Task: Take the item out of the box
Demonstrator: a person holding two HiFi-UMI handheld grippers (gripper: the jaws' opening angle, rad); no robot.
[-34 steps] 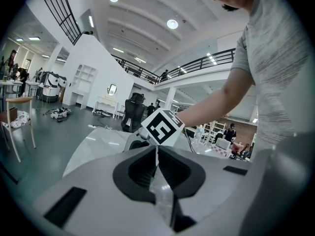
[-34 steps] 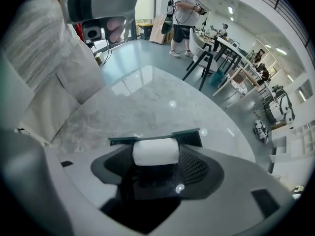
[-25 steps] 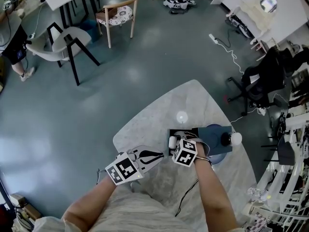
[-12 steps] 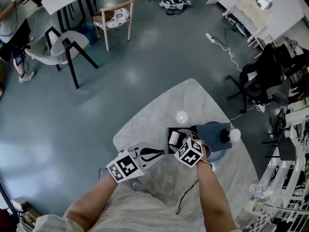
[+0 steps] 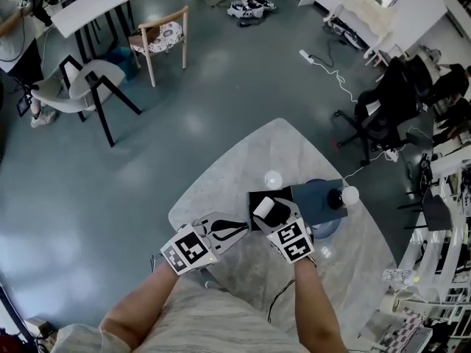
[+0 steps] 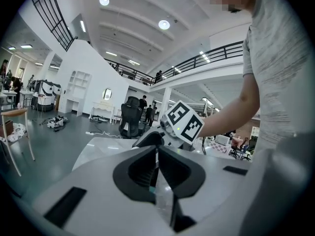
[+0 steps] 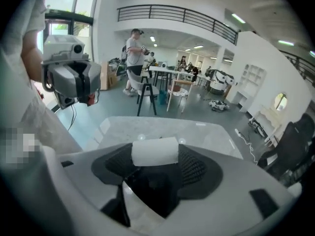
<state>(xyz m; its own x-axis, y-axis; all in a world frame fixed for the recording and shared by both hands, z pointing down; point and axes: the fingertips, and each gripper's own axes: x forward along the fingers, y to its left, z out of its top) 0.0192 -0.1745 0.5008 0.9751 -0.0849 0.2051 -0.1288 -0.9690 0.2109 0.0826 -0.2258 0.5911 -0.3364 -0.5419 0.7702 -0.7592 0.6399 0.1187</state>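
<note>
Fingers [image 6: 132, 170] of the left gripper [image 5: 229, 234] are pressed together on nothing over the pale marble table [image 5: 221, 186], while to its right the right gripper [image 5: 271, 213] clamps the white cylinder [image 7: 154, 151] above the open black box [image 5: 255, 197].

Pale marble table [image 5: 243, 160] sits on a shiny grey-blue floor [image 5: 221, 72]. Beyond it to the left there's 1 wooden chair [image 5: 162, 39], 1 grey chair [image 5: 85, 83] with black legs and a white desk [image 5: 92, 2]. A black office chair [image 5: 379, 112] is off to its right. White walls, a balcony railing [image 7: 172, 14] and round ceiling lights [image 6: 164, 24] overhead.
</note>
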